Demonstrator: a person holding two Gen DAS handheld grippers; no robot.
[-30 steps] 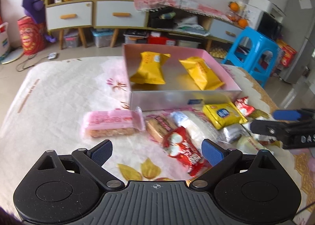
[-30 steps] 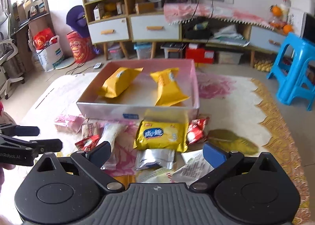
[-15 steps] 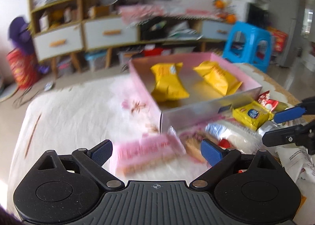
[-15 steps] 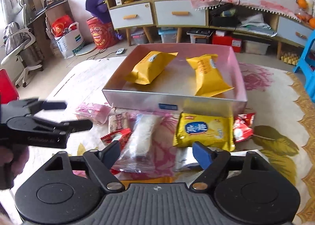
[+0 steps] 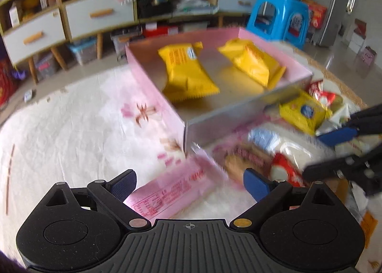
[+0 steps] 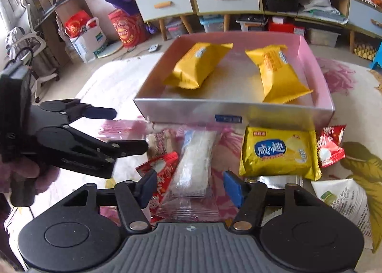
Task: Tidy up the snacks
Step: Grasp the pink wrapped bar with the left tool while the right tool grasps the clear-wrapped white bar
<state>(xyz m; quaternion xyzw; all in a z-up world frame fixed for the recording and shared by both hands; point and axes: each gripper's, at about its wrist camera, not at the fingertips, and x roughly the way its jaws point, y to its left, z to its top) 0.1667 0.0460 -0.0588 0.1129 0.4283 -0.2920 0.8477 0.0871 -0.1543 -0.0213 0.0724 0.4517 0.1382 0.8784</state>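
The left gripper [image 5: 189, 183] stands spread wide, its blue pads [image 5: 124, 183] on either side of a pink wafer packet [image 5: 175, 190] that lies slantwise on the cloth between them; motion blur leaves it unclear whether a pad touches the wrapper. The right gripper [image 6: 189, 188] is also spread, though more narrowly, its pads [image 6: 232, 188] flanking the near end of a clear-wrapped white snack [image 6: 194, 165] without closing on it. A red packet [image 6: 161, 171] lies just left of that snack, partly under the left pad.

A second ago the pink wafer packet lay well ahead of the left gripper; now it sits down between the fingers. The right gripper has likewise moved forward and left, from the yellow biscuit pack [image 6: 278, 151] toward the clear-wrapped snack, and its opening has narrowed.

Beyond the loose snacks stands the pink-sided box [image 6: 317, 67], its silver front wall facing the grippers, with two yellow snack bags [image 6: 197, 66] lying apart inside and bare floor between and around them. A small red packet [image 6: 330, 146] lies right of the biscuit pack, and a white pouch [image 6: 346, 201] nearer, at the right edge. The floral tablecloth [image 5: 71, 125] left of the box is bare; the two grippers are close together over the pile, the left one's fingers reaching in from the side in the right wrist view.
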